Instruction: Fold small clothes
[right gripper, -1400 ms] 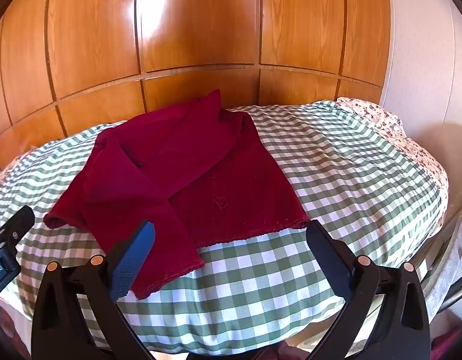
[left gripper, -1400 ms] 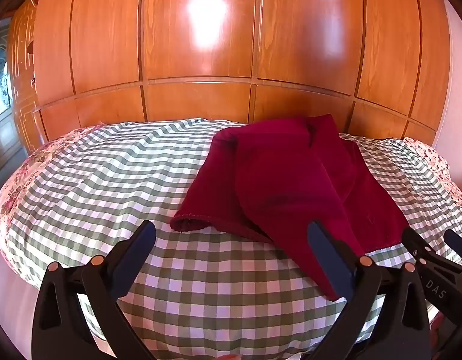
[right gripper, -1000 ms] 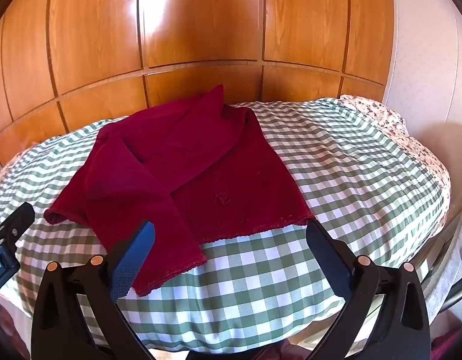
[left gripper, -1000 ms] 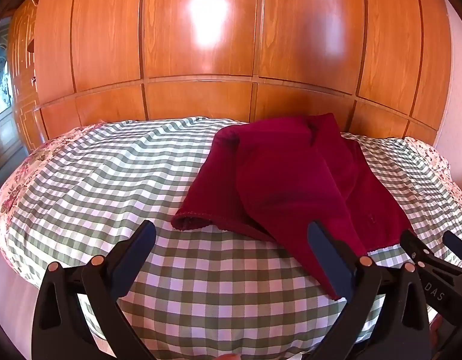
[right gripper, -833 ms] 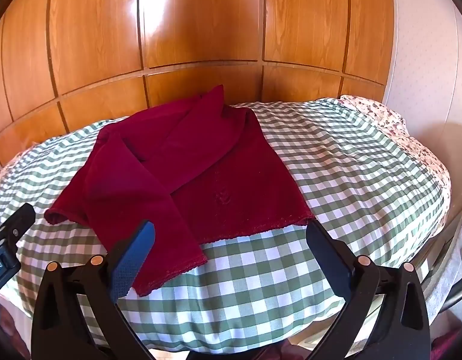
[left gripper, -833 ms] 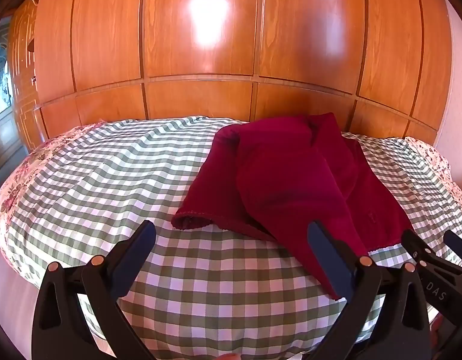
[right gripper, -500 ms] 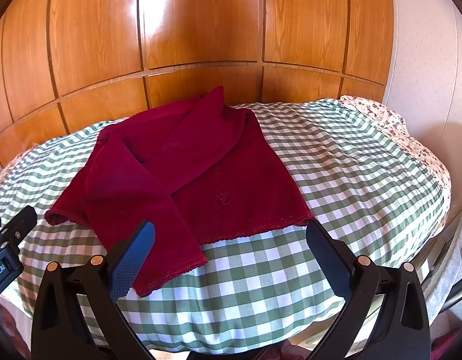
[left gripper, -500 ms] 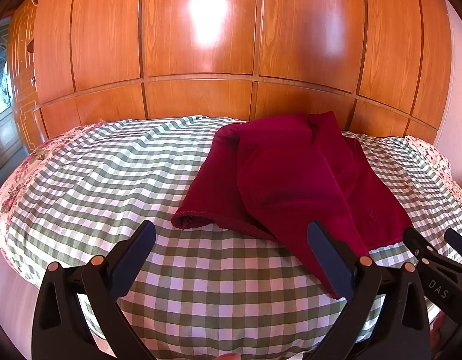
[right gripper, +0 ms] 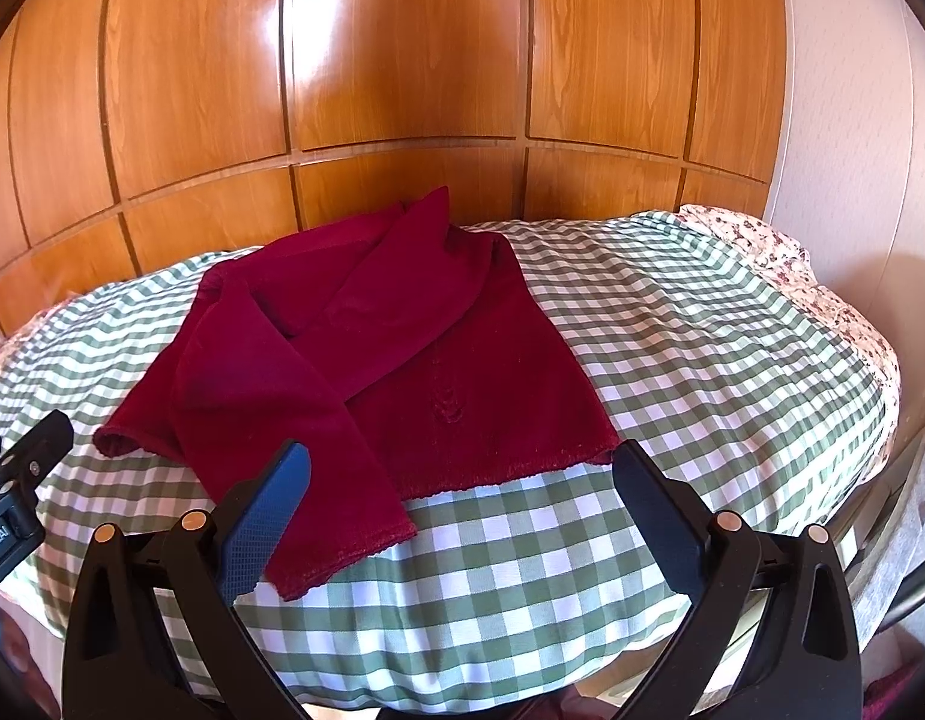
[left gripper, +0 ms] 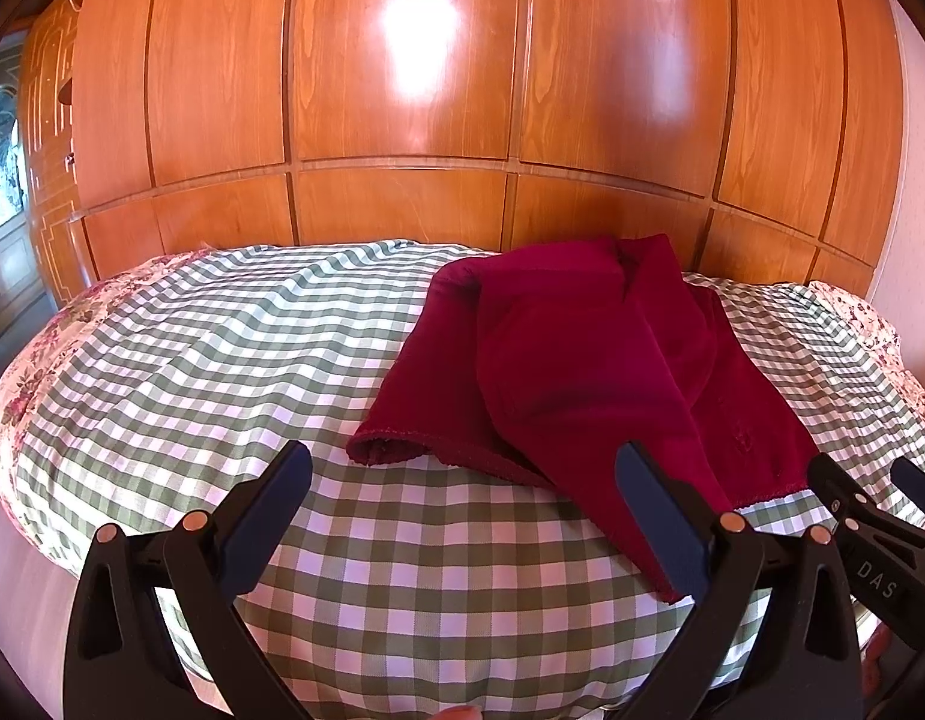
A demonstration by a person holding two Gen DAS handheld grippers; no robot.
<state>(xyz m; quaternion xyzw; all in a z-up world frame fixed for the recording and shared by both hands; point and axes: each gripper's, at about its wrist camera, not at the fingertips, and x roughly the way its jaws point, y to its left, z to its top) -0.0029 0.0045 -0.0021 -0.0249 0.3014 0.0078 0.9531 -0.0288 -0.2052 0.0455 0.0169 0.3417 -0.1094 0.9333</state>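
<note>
A dark red garment (left gripper: pixel 588 360) (right gripper: pixel 372 348) lies on the green-checked bed, with its sleeves folded inward across the body and its hem toward me. My left gripper (left gripper: pixel 462 480) hangs open near the bed's front edge, left of the garment's lower corner, with nothing between its fingers. My right gripper (right gripper: pixel 459 480) is also open, hovering just in front of the hem and touching nothing. The right gripper's body (left gripper: pixel 870 540) shows at the right edge of the left wrist view, and the left gripper's body (right gripper: pixel 18 480) at the left edge of the right wrist view.
The green-checked bedcover (left gripper: pixel 192 360) (right gripper: pixel 702 348) spreads wide to the left and right of the garment. A flowered sheet (right gripper: pixel 822 300) edges the bed. Wooden wardrobe panels (left gripper: pixel 402 90) stand right behind it. A pale wall (right gripper: pixel 852 120) rises at the right.
Both grippers have stayed nearly still, with only a slight drift of the view. The garment has not moved and both grippers remain open.
</note>
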